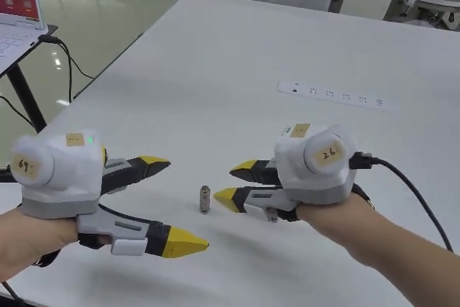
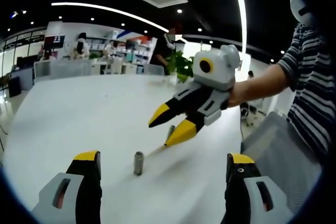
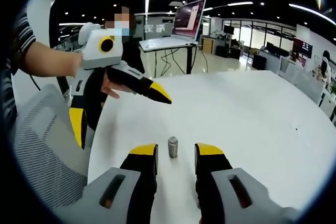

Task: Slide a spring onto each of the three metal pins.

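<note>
A small spring (image 1: 205, 199) stands upright on the white table (image 1: 237, 62), its long axis vertical, one end on the surface and the other pointing straight up. It sits between the two grippers, just off the right gripper (image 1: 230, 183) tips. The right gripper's jaws are slightly parted and empty. The left gripper (image 1: 180, 203) is spread wide, holding nothing
</note>
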Available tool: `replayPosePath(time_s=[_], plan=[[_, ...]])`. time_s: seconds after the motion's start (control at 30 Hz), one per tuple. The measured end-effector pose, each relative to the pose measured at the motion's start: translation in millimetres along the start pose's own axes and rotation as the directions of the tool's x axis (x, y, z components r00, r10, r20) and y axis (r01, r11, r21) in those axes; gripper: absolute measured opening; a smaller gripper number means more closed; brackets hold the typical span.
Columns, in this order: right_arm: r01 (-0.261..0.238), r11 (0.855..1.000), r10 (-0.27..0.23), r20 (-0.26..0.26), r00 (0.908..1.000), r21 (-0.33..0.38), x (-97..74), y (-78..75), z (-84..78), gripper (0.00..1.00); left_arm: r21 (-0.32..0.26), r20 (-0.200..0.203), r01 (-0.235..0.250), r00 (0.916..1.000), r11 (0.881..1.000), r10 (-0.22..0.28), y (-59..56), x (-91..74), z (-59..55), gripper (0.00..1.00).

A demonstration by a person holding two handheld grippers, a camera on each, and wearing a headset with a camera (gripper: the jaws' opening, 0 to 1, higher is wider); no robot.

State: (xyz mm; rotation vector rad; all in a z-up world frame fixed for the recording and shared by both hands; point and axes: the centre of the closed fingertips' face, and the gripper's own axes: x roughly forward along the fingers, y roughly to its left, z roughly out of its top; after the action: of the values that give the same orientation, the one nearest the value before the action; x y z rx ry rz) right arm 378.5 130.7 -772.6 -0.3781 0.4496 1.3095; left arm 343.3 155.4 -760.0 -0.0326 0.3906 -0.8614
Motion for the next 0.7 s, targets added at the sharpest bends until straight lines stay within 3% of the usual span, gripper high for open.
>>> replayPosePath(time_s=[0.2,0.3,0.47,0.7], plan=[[0.013,0.998,-0.017,0.067,0.9976,0.055,-19.4,-2.5,-2.6,0.37,0.001,-0.003,0.006,1.0,1.0,-0.006,-2.9,2.7,1.6,0.98],[0.025,0.997,-0.03,0.071,0.997,0.072,-26.5,-2.7,-10.1,0.43,-0.004,0.001,0.009,1.0,1.0,-0.009,-3.2,3.4,3.0,0.98],[0.059,0.993,-0.071,0.123,0.9899,0.102,-46.3,-5.5,-18.3,0.52,0.003,-0.005,0.011,0.9999,1.0,-0.011,-3.3,4.4,3.3,0.98],[0.093,0.989,-0.11,0.152,0.9823,0.115,-69.4,-6.7,-32.0,0.57,0.0,-0.009,0.01,0.9999,1.0,-0.01,-2.2,4.6,2.1,0.98]])
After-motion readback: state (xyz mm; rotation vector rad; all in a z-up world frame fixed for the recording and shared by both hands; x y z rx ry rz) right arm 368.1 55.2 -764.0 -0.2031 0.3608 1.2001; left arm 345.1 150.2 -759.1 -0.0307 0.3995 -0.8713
